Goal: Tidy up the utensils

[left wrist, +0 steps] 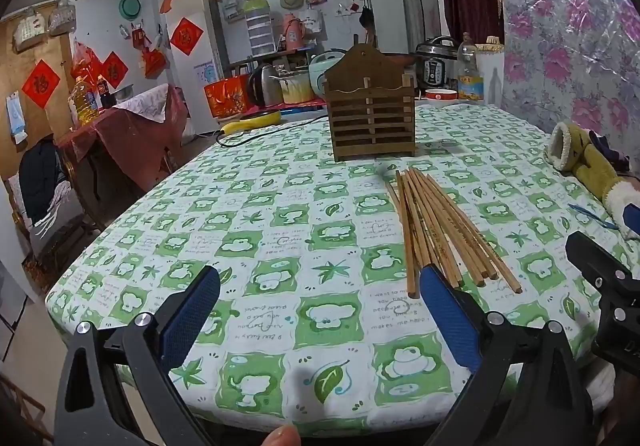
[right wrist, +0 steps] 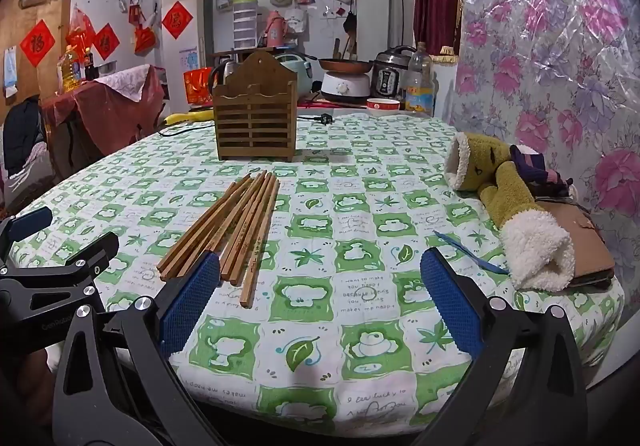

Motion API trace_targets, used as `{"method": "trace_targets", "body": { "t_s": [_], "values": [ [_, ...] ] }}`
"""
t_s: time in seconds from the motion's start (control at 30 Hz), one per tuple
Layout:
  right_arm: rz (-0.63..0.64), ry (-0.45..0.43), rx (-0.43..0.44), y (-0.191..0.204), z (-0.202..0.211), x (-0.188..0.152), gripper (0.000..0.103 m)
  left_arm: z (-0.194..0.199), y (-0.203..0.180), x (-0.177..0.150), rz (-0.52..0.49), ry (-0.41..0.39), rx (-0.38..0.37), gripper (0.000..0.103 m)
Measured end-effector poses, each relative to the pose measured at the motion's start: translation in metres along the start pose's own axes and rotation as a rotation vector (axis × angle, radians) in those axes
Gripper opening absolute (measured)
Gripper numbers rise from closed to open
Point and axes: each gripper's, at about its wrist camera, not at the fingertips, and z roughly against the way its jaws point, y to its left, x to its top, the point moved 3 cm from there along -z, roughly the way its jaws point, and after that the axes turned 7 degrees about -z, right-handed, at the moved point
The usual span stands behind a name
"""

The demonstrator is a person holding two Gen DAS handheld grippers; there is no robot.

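The loose bundle of brown wooden chopsticks (left wrist: 436, 230) lies flat on the round table with the green-and-white frog-print cloth (left wrist: 280, 213), just in front of the brown slatted wooden utensil holder (left wrist: 370, 113), which stands upright farther back and looks empty from here. The long axis of the bundle runs nearly away from the cameras: in the left wrist view it leans from about 5 o'clock at the near ends to 11 o'clock at the far ends, and in the right wrist view (right wrist: 236, 230) from 7 o'clock to 1 o'clock, the sticks fanning out toward the near side. The left gripper (left wrist: 320, 310) has both blue pads spread wide with nothing between them; the chopsticks are at its 1 o'clock, and their near ends show just behind its right finger (left wrist: 448, 314). The right gripper (right wrist: 320, 298) is also fully released and empty; the bundle is at its 11 o'clock, the near ends just behind its left finger (right wrist: 192, 298). So the sticks lie between the two hands, and I judge neither hand clearly nearer. Either one would need to turn so that the pads close across the sticks, not along them. On the cloth I can read "I want to make you happy" and "I feel lucky to". The red diamond papers on the far wall (right wrist: 38, 43) carry one Chinese character each. The chopsticks have small dark markings that are too small to read.
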Motion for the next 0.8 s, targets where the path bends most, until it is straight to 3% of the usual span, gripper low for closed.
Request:
{"method": "trace_targets", "body": {
  "t_s": [0.8],
  "values": [
    [-0.002, 0.002, 0.0, -0.0008, -0.0012, -0.0002, 0.097, -0.0003, -0.0002, -0.0002, -0.001, 0.007, -0.001, 0.098]
  ]
}}
